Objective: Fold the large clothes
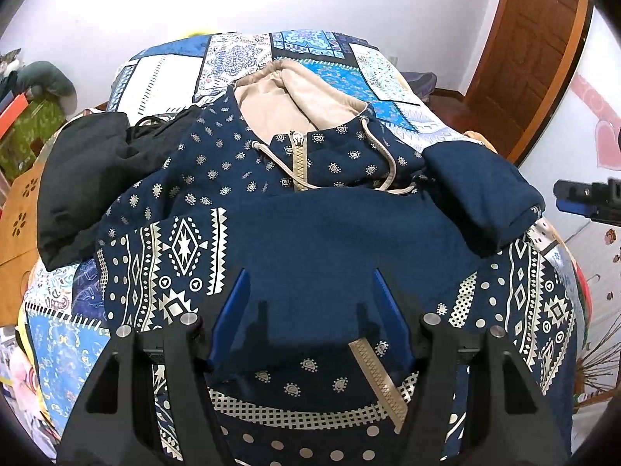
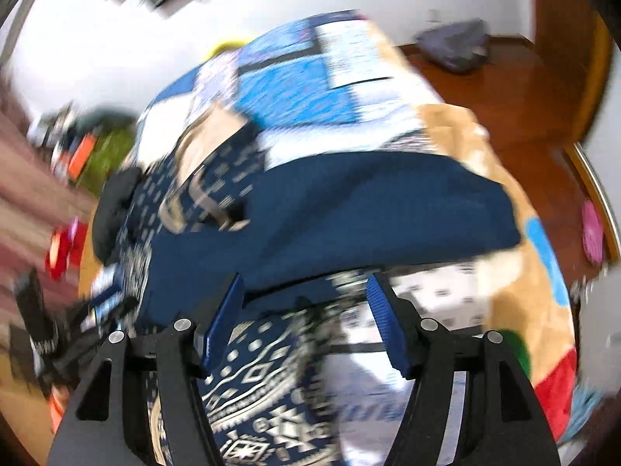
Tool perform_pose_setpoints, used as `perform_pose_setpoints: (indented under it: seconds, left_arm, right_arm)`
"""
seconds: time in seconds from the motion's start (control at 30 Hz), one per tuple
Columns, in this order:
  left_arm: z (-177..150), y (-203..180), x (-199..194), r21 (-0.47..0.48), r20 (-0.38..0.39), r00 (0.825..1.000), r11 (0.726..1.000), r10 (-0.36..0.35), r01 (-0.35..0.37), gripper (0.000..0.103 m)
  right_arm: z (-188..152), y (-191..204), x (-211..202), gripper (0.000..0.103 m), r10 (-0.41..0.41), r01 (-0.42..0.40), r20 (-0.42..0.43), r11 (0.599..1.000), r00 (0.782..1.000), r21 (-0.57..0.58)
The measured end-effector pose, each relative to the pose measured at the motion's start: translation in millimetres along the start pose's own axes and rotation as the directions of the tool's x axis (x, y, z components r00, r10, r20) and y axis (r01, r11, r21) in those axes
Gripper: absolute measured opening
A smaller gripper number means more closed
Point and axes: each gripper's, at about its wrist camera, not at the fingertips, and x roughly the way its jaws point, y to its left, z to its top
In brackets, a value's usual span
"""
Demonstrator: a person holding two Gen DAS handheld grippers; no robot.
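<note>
A navy hoodie [image 1: 202,178] with cream patterns, a beige zip and a beige-lined hood [image 1: 279,93] lies front-up on the bed. Its plain navy sleeve [image 1: 330,233] is folded across the chest. My left gripper [image 1: 310,283] is open just above that sleeve, with nothing between its blue pads [image 1: 233,310]. My right gripper [image 2: 304,285] is open and empty at the right side of the hoodie [image 2: 248,369], near the sleeve fold [image 2: 368,209]; its view is blurred by motion. It also shows at the right edge of the left wrist view [image 1: 590,198].
The bed has a blue patchwork quilt [image 1: 318,50]. A black garment [image 1: 85,174] lies left of the hoodie. A wooden door [image 1: 531,50] stands at the right, boxes and clutter [image 1: 27,132] at the left. A dark bundle [image 2: 454,48] lies on the wooden floor.
</note>
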Motion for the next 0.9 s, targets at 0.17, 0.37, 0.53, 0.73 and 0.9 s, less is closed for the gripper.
perform_pose_setpoints:
  seconds: [0.17, 0.37, 0.53, 0.73, 0.9]
  left_arm:
    - [0, 0, 0, -0.001, -0.002, 1.0, 1.0, 0.002, -0.002, 0.064]
    - [0, 2, 2, -0.011, -0.005, 1.0, 1.0, 0.004, -0.004, 0.064]
    - [-2, 6, 0, -0.014, -0.006, 1.0, 1.0, 0.016, -0.016, 0.064]
    - [-6, 15, -6, -0.025, 0.003, 1.0, 0.999, 0.03, -0.03, 0.064]
    - [-8, 23, -17, -0.043, 0.027, 0.999, 0.999, 0.029, -0.028, 0.064]
  right_arm:
    - [7, -59, 18, 0.062, 0.002, 0.002, -0.02, 0.977, 1.0, 0.214]
    - [11, -99, 45, 0.062, 0.051, -0.043, -0.009, 0.92, 0.999, 0.389]
    - [24, -103, 57, 0.037, -0.017, 0.008, 0.021, 0.921, 1.0, 0.391]
    - [37, -80, 30, 0.013, -0.162, 0.121, 0.115, 0.947, 0.98, 0.297]
    - [40, -33, -13, 0.01, -0.11, 0.079, 0.216, 0.986, 0.97, 0.144]
